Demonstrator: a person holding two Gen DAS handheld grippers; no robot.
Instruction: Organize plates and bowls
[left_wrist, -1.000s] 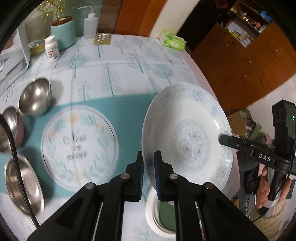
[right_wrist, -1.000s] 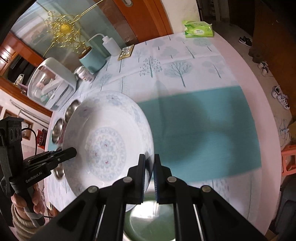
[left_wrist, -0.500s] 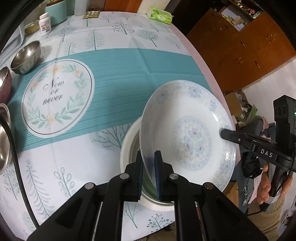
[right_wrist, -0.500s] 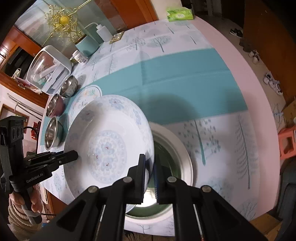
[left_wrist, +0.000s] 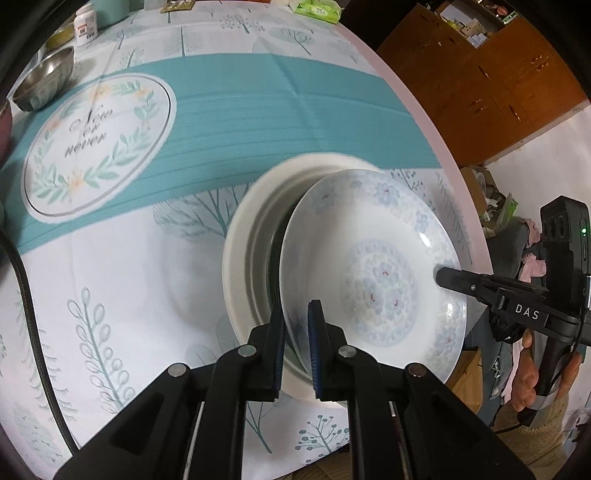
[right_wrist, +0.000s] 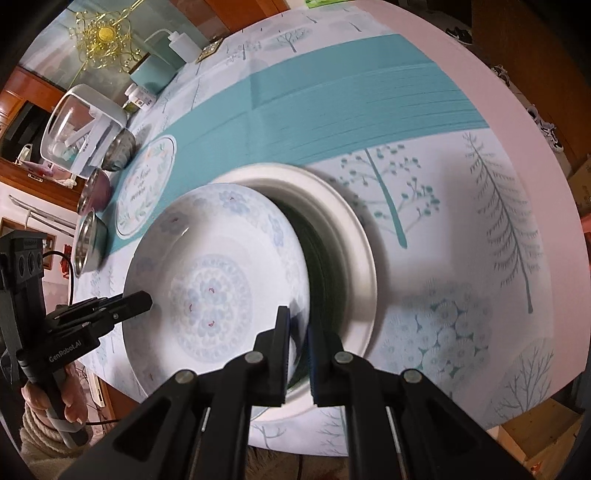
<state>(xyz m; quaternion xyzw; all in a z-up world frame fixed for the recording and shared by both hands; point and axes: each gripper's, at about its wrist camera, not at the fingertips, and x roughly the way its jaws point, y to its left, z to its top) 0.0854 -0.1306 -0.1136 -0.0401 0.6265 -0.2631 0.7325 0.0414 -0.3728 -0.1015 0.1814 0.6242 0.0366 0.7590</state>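
Note:
A white plate with a pale blue flower pattern is held between both grippers, just above a larger white plate with a dark green centre near the table's front edge. My left gripper is shut on one rim of the flowered plate. My right gripper is shut on the opposite rim; it also shows in the left wrist view. The left gripper also shows in the right wrist view.
A round placemat printed with leaves lies on the teal cloth stripe. Steel bowls line the table's left side. A pill bottle, a squeeze bottle and a clear container stand further back.
Both grippers have carried the flowered plate back toward the table's front edge and lower, over the white-and-green plate. Both grips stay shut on its rims.

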